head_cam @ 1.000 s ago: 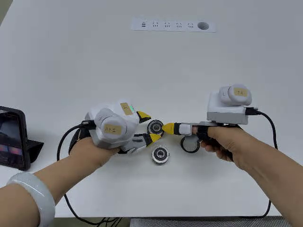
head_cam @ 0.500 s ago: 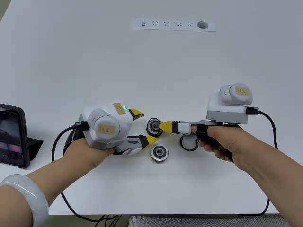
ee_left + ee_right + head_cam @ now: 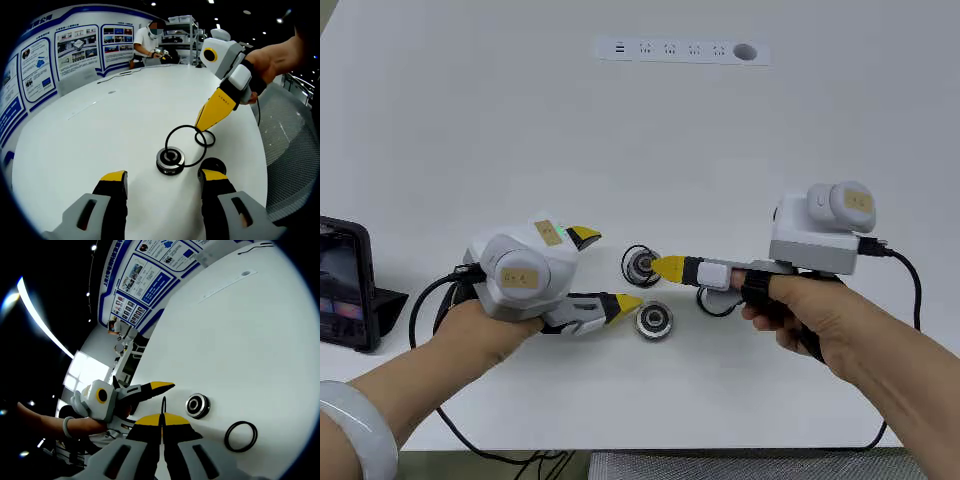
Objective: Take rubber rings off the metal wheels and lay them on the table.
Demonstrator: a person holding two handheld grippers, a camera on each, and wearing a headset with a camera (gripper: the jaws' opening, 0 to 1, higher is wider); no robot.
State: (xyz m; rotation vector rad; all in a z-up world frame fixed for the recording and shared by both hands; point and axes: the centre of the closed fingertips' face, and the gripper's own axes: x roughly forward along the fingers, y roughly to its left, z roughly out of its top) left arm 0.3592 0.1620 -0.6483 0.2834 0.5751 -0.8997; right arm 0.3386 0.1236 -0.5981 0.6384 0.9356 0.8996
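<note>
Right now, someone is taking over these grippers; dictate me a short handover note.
Left gripper: open, holding nothing.
Right gripper: shut on a rubber ring, its loop draped around the far wheel.
Done: one loose ring lies on the table.
Left: lift the held ring clear and lay it down; check the near wheel, whose ring I cannot make out.

White power strip (image 3: pixel 682 50) at far side, sockets in row, round button at right end. Dark tablet (image 3: pixel 342 285) propped on stand (image 3: pixel 388 305), far left. Blue-framed wall posters (image 3: pixel 75 47) behind. Person (image 3: pixel 146 42) standing in background near shelving rack (image 3: pixel 186 30).
</note>
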